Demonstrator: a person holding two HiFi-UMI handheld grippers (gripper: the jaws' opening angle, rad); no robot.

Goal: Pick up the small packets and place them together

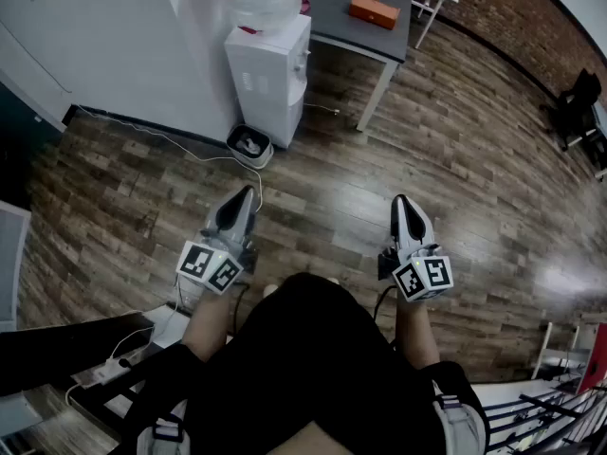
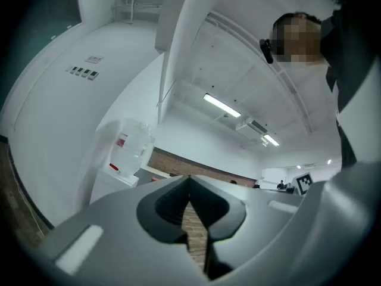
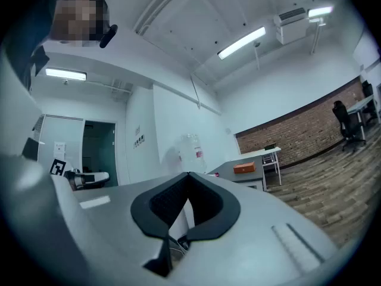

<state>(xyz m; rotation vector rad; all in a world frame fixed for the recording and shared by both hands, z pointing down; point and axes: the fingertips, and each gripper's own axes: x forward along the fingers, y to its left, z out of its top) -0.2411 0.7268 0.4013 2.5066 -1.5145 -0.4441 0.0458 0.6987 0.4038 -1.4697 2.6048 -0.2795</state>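
No small packets show in any view. In the head view my left gripper and my right gripper are held side by side over a wooden floor, both pointing away from me. Each has its jaws shut with nothing between them. The left gripper view looks along the shut left gripper at a white wall and ceiling lights. From the right gripper, also shut, the view reaches a grey table with an orange box on it.
A white water dispenser stands ahead of me by the wall, with a small bin and a cable at its foot. Right of it is the grey table with the orange box. A black chair sits far right.
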